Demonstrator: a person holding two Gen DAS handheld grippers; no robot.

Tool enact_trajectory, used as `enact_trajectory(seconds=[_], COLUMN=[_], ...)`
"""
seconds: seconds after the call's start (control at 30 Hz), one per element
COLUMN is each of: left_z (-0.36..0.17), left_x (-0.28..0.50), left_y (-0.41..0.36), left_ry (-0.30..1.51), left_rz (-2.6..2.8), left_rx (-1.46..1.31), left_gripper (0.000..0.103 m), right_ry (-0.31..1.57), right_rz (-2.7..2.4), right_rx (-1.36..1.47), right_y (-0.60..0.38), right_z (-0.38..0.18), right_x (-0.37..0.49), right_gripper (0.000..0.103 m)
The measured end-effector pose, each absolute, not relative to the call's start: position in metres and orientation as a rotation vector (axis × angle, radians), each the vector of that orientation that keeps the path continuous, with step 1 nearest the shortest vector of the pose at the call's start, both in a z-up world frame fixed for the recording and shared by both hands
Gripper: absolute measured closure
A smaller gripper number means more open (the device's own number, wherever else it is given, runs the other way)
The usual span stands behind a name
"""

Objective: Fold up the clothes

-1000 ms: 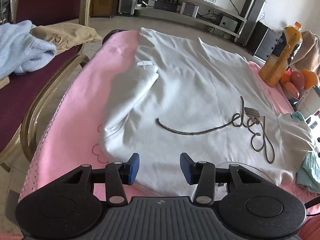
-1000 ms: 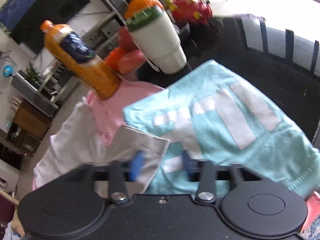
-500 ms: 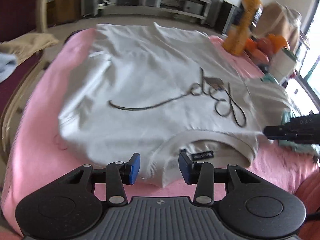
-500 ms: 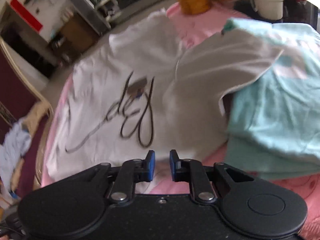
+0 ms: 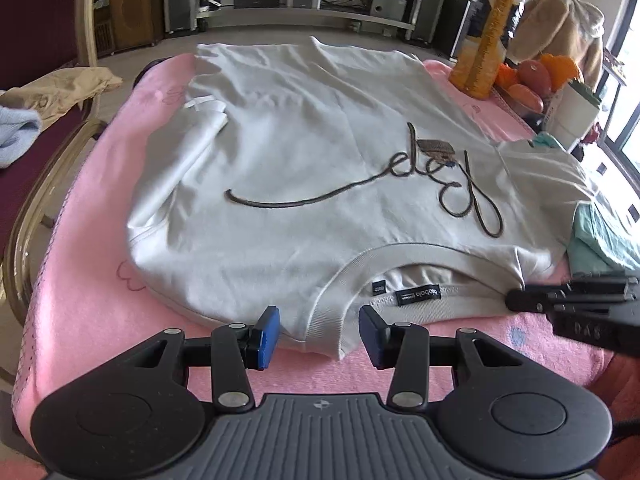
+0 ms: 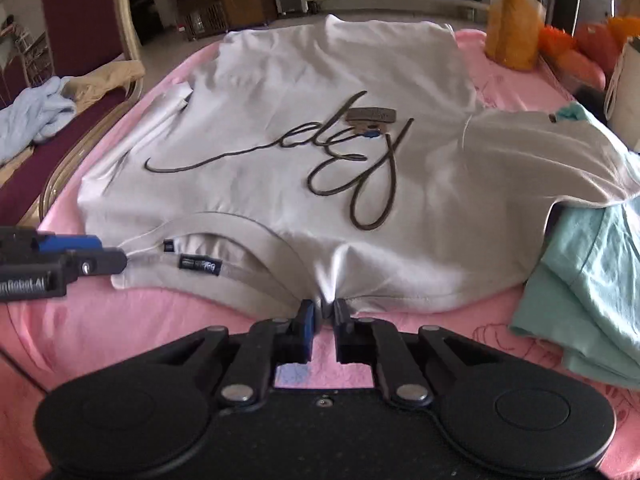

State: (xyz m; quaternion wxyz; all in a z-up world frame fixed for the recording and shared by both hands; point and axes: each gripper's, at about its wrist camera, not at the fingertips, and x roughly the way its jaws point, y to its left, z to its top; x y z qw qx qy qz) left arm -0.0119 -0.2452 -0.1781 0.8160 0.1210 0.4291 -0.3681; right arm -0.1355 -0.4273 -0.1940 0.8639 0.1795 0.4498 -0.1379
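Note:
A white T-shirt [image 5: 304,152] with dark script lettering lies face up on the pink cloth [image 5: 80,288], collar nearest me; it also shows in the right wrist view [image 6: 320,92]. My left gripper [image 5: 318,334] is open, its blue pads either side of the collar's left shoulder edge. My right gripper [image 6: 325,312] is shut on the shirt's shoulder edge beside the collar, bunching the fabric. The shirt's left sleeve is folded in; its right sleeve drapes over a mint green garment [image 6: 592,280].
An orange juice bottle [image 5: 486,28], fruit [image 5: 536,76] and a white cup [image 6: 624,88] stand at the far right. A maroon chair [image 5: 24,128] with blue and beige clothes is at the left. Shelving lies beyond.
Both grippers have swung to the shirt's collar end. The right gripper left the mint garment and closed on the shirt's shoulder edge. The left gripper stayed open and straddles the collar edge.

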Motion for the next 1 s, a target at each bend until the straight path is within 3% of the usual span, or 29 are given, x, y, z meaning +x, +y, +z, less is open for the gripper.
enact_trajectory(seconds=[0.2,0.3,0.47,0.57,0.63,0.67,0.77,0.87,1.0], left_z=[-0.174,-0.173,-0.179,-0.188,-0.194,-0.194,-0.19,-0.175,-0.136], left_x=[-0.006,-0.002,0.012,0.013,0.013,0.011,0.008,0.022,0.055], left_y=[-0.237,-0.233,-0.24,-0.252,-0.255,-0.254,-0.244,-0.218,-0.186], left_ry=[0.924,0.922,0.927,0.883,0.895,0.9,0.94,0.984,0.928], left_rz=[-0.772,-0.755,-0.698,-0.647,-0.626,-0.615,-0.566,-0.532,-0.518], left_rx=[0.214,0.187,0.155,0.259,0.344,0.385,0.468,0.386,0.178], left_gripper=[0.06,0.06,0.064,0.069,0.067,0.06,0.06,0.07,0.068], right_ry=[1.027,0.949,0.81,0.845,0.884,0.904,0.95,0.921,0.776], right_rz=[-0.177,-0.233,-0.429,-0.47,-0.492,-0.505,-0.599,-0.606,-0.542], right_rx=[0.607,0.619,0.503,0.48,0.444,0.428,0.423,0.548,0.547], right_y=[-0.449,-0.461,-0.474,-0.479,-0.477,-0.476,-0.48,-0.492,-0.492], right_z=[-0.192,-0.182,-0.175,-0.189,-0.194,-0.196,-0.192,-0.18,-0.127], right_x=[-0.147,-0.159,-0.155,-0.142,-0.14,-0.139,-0.151,-0.171,-0.171], right_gripper=[0.092,0.072,0.072,0.072,0.077,0.077,0.079,0.079,0.075])
